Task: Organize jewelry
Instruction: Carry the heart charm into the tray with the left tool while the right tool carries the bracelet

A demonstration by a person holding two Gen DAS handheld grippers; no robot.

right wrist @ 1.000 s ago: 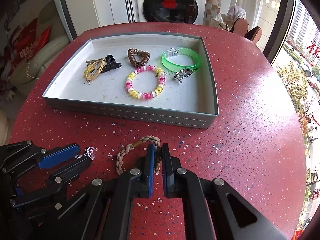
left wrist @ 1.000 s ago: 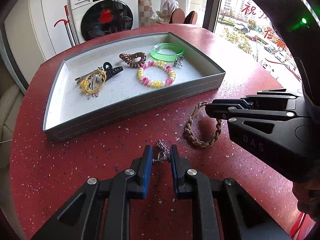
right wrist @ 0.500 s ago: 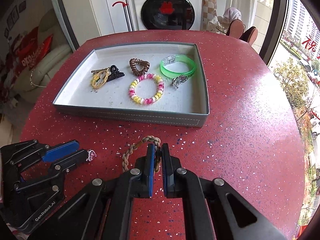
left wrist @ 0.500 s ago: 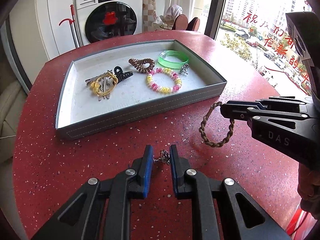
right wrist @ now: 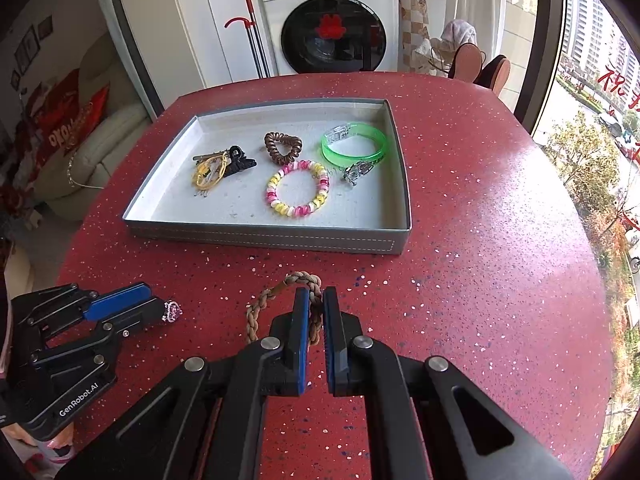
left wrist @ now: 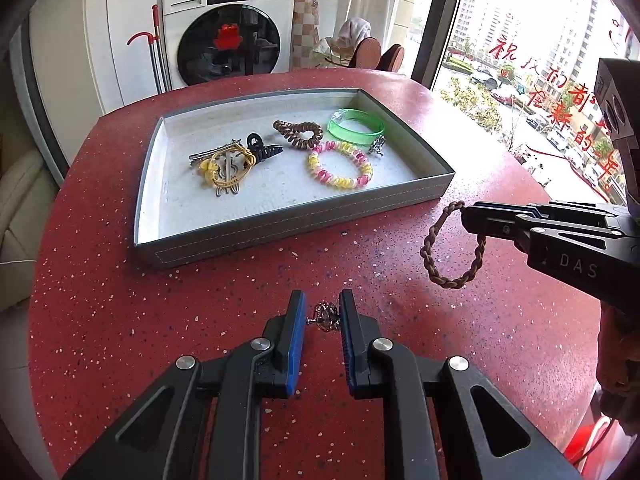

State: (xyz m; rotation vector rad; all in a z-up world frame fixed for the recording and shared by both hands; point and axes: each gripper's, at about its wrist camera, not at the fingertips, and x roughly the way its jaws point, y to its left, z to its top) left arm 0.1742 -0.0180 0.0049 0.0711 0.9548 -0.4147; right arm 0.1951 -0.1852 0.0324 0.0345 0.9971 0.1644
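The left hand-held gripper (left wrist: 322, 316) has its jaws drawn in close around a small silver ring (left wrist: 326, 317), which sits pinched between the blue pads, clear of the red speckled bench (left wrist: 200, 320) below it. Off to its right, the right hand-held gripper (right wrist: 316, 306) is closed tight on a brown braided bracelet (right wrist: 276, 300); in the left wrist view the bracelet hangs as a loop from the tips of that gripper, off the bench surface. Ahead of both grippers, farther across the bench, lies a shallow grey tray (left wrist: 304, 224) with a pale lining. Inside it, on the side nearer the left hand-held gripper, a yellow hair tie (left wrist: 224, 166) rests on top of some metal hairpins (left wrist: 208, 154), touching a black claw clip (left wrist: 262, 148). Toward the middle of the tray is a brown spiral hair tie (left wrist: 298, 134), and just in front of it a pink and yellow spiral hair tie (left wrist: 340, 164). On the side nearer the right hand-held gripper sits a green translucent bangle (left wrist: 356, 126), with a small silver piece (right wrist: 358, 170) just beside it. A person's hand (left wrist: 620, 352) grips the right hand-held gripper at the edge of the left wrist view.
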